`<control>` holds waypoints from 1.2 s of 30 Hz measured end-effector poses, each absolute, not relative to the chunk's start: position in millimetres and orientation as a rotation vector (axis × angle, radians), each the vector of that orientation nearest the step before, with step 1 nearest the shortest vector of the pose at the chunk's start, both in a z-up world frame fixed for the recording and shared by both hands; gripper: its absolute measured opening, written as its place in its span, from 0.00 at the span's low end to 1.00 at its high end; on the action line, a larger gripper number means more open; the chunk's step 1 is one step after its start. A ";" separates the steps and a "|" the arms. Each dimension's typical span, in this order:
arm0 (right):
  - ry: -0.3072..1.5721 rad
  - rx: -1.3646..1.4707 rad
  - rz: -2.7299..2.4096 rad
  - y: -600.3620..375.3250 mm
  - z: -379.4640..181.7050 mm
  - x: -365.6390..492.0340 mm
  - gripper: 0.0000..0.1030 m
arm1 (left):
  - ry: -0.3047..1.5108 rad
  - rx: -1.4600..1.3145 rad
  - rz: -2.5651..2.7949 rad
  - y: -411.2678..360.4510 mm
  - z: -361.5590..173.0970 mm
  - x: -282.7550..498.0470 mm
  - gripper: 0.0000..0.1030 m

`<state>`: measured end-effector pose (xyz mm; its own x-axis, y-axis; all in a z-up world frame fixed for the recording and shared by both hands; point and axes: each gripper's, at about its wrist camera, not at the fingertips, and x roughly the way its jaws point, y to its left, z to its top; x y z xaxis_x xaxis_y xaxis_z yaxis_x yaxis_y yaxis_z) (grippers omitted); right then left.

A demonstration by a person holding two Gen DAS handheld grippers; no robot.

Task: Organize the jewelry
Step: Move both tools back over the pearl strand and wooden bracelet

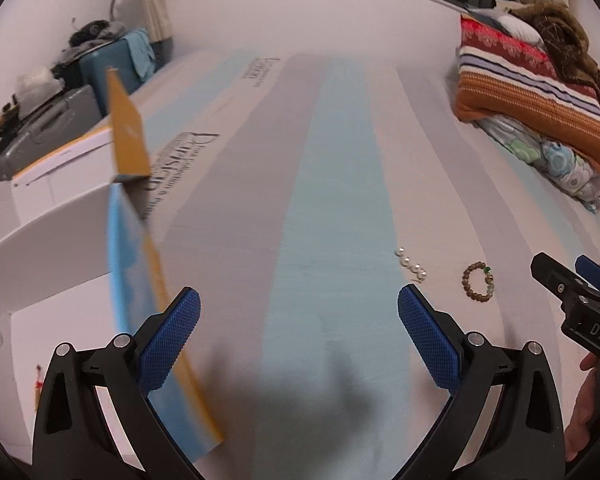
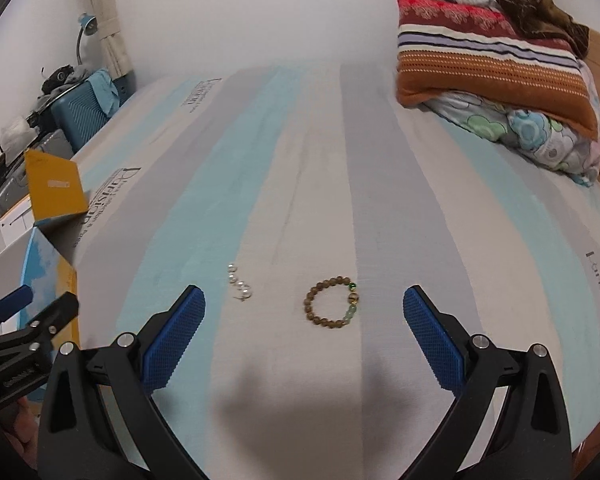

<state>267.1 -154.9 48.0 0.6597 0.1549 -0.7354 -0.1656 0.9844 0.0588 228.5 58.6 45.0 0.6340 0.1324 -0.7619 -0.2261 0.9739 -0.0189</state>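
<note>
Striped in pale blue, grey and cream, the bed [image 2: 300, 160] fills both views, with folded blankets [image 2: 496, 68] piled at 1 o'clock and a suitcase [image 2: 82, 114] against the wall at 10 o'clock.

You hold the right gripper [image 2: 304, 312] low over the sheet with its blue fingers [image 2: 176, 340] spread wide and nothing between them. Just ahead of them, a little right of centre, lies the bracelet [image 2: 332, 302]: a closed ring of brown beads with a few green ones on its right side, flat on a cream stripe. At its 9 o'clock, near but not touching, sits the pearl piece [image 2: 240, 284], a short curl of white beads.

Your left gripper [image 1: 300, 332] also has its fingers [image 1: 172, 340] well apart and empty. From its view the pearl piece [image 1: 412, 266] lies just beyond the right fingertip, at 1 o'clock, and the bracelet [image 1: 478, 282] further out at 2 o'clock. An open box [image 1: 140, 280], blue with a yellow lid standing up, sits at the bed's left edge, at 9 o'clock, close beside the left finger; whether it touches, you cannot tell. Your right gripper [image 1: 576, 280] shows at 3 o'clock.
</note>
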 end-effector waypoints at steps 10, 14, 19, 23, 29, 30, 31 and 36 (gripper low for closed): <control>0.897 0.008 0.153 -180.6 8.1 304.8 0.93 | 0.938 -0.119 0.156 32.5 7.8 285.9 0.95; 0.916 0.015 0.147 -187.6 -8.5 316.8 0.93 | 0.957 -0.110 0.141 19.5 -5.4 310.3 0.95; 0.950 0.009 0.138 -194.4 -32.8 330.8 0.93 | 0.997 -0.103 0.141 6.2 -26.7 337.1 0.95; 0.966 0.011 0.138 -198.7 -46.2 339.2 0.93 | 1.020 -0.098 0.144 -3.1 -42.5 353.9 0.95; 1.007 0.038 0.137 -204.5 -67.0 354.1 0.83 | 1.047 -0.111 0.145 -6.5 -62.5 370.7 0.94; 1.011 0.040 0.135 -204.4 -69.2 355.7 0.80 | 1.054 -0.118 0.145 -5.8 -65.7 373.4 0.94; 1.016 0.043 0.136 -204.2 -70.9 357.2 0.78 | 1.063 -0.122 0.149 -5.2 -70.0 375.7 0.94; 1.033 0.025 0.136 -200.5 -79.5 361.9 0.65 | 1.078 -0.124 0.156 -4.5 -79.9 381.5 0.89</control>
